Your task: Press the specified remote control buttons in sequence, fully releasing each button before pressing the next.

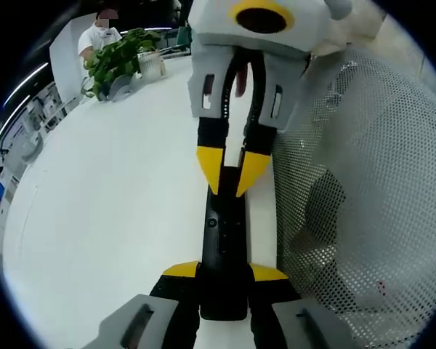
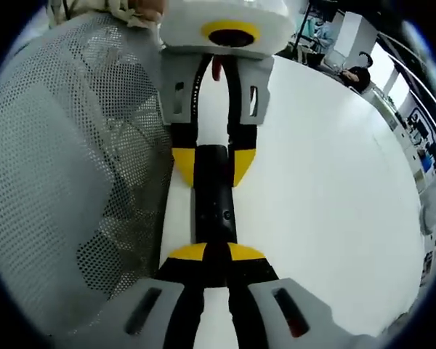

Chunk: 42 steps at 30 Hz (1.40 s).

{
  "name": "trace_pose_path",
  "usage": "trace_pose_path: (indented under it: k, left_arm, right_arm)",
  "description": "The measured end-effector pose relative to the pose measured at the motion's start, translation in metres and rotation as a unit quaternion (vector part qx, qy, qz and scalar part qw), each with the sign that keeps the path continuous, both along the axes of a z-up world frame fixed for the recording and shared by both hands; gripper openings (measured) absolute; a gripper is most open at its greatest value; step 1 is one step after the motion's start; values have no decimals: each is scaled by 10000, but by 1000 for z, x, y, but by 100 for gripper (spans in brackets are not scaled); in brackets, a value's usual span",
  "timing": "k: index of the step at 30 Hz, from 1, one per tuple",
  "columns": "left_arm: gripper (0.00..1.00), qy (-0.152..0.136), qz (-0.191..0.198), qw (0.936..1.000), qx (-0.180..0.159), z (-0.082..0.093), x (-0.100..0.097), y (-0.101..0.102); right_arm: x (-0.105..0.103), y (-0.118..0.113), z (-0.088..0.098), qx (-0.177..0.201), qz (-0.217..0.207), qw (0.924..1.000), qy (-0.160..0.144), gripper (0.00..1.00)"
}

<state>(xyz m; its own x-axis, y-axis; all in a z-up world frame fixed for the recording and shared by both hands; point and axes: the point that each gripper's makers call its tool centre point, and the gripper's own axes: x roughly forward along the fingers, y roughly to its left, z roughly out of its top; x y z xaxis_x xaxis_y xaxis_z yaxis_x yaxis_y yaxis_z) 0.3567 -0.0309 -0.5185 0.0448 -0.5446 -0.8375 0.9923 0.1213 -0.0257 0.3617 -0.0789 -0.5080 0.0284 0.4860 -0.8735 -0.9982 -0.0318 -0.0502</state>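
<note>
The left hand-held gripper [image 1: 223,273] is clenched on the near end of a slim black remote control [image 1: 222,240], its yellow-tipped jaws pressed against the two sides of the body. In the left gripper view the remote control is seen lying lengthwise away from the camera on the white table [image 1: 109,218], with a small round button visible on its upper face. The right hand-held gripper [image 1: 231,173] is seen coming in from the far side, its yellow tips brought close together over the far end of the remote control; whether the tips touch it cannot be told from this view.

In the right gripper view the right hand-held gripper [image 2: 215,253] is seen with its yellow tips drawn nearly together over the end of the remote control [image 2: 214,196] nearest that camera, while the opposite end is grasped between the yellow jaws of the left hand-held gripper [image 2: 212,163].

A white mesh basket [image 1: 363,196] is placed just beside the remote control on the table. Farther off, a potted green plant [image 1: 116,62] is set near the table's far edge, and a seated person [image 1: 98,36] is visible behind it.
</note>
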Motion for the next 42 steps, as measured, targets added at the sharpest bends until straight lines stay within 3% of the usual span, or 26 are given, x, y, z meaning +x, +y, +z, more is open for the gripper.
trace_pose_path:
  k: [6, 18, 23, 28, 33, 35, 38, 42]
  left_arm:
    - [25, -7, -1, 10000, 7, 0, 0, 0]
    - [25, 45, 50, 10000, -26, 0, -1, 0]
    - [25, 19, 21, 10000, -29, 0, -1, 0]
    - [25, 28, 44, 10000, -34, 0, -1, 0]
    - [25, 15, 32, 10000, -32, 0, 0, 0]
    - [25, 9, 36, 10000, -34, 0, 0, 0]
    - [25, 5, 30, 10000, -34, 0, 0, 0]
    - [25, 6, 41, 10000, -38, 0, 0, 0]
  right_arm:
    - [0, 4, 0, 11, 50, 10000, 19, 8]
    - [1, 6, -2, -481, 180, 9984, 223, 8]
    - [2, 4, -3, -488, 123, 9980, 380, 8]
    - [1, 4, -3, -434, 2, 9980, 470, 8]
    - [-1, 4, -3, -406, -89, 9988, 275, 8]
    - [1, 4, -2, -368, -349, 9983, 271, 8]
    - [0, 5, -2, -397, -287, 9987, 168, 8]
    - [2, 5, -1, -271, -613, 9972, 342, 7]
